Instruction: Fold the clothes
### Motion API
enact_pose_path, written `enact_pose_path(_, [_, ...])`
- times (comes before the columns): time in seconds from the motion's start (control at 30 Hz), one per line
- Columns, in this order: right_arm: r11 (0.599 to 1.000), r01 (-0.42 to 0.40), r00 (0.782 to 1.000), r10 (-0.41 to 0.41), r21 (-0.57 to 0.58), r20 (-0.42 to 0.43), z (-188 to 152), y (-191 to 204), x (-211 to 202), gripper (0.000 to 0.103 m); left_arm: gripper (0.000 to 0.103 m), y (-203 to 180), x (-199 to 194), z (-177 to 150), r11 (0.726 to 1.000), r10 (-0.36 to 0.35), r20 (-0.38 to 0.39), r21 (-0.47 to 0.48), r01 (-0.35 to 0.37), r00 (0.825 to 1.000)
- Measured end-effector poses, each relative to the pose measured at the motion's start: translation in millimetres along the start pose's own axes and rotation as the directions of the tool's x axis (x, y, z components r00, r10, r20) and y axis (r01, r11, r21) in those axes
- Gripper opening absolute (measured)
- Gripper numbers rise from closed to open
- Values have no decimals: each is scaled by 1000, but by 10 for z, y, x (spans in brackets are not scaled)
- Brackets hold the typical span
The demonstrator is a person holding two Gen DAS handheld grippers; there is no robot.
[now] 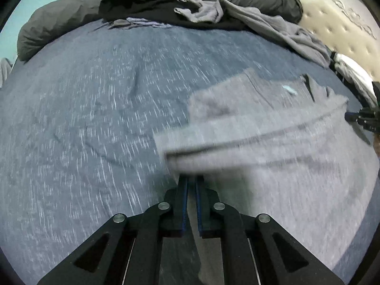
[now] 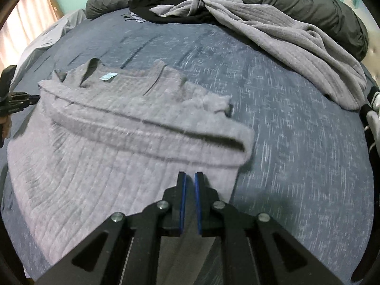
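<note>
Sweater (image 2: 133,128) lay flat on the bed (image 2: 296,142), its length crosswise between us; our left fingers (image 1: 191,178) and right fingers (image 2: 189,174), pressed nearly together, pinched its near hem corners.

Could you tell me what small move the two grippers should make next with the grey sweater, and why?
Probably carry the pinched hem forward toward the collar. The left gripper and right gripper are each shut on the near edge of the grey ribbed knit sweater, whose sleeve already lies folded across its chest on the blue speckled bedspread.
</note>
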State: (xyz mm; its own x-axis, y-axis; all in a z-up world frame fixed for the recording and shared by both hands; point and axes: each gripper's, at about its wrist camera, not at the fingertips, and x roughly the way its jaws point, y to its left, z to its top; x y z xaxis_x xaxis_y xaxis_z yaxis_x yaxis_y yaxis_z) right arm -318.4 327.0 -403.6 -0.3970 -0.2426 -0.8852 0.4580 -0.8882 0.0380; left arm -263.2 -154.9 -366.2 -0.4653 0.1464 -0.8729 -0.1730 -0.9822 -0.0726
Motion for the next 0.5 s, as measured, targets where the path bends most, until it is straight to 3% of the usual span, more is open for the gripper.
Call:
enact_pose_path(0.23, [997,54,998,-56,64,26,455,-161,134,7,7,211,168,389,995,15,23,-97,-13,1000])
enact_pose_path(0.4, [979,91,991,-107,181,78,675,-399,101,7,6,527,176,542,963,-9,75,-269,29,997])
enact_pose_path(0.47, [967,78,989,-105,243,100,698,-514,54,11,8,553,169,531,957,-41,83,-282,64,996])
enact_pose_path(0.5, [964,60,990,-91,261,109,679,-549,30,19,15,539,177,513,959,-53,80,-275,73,995])
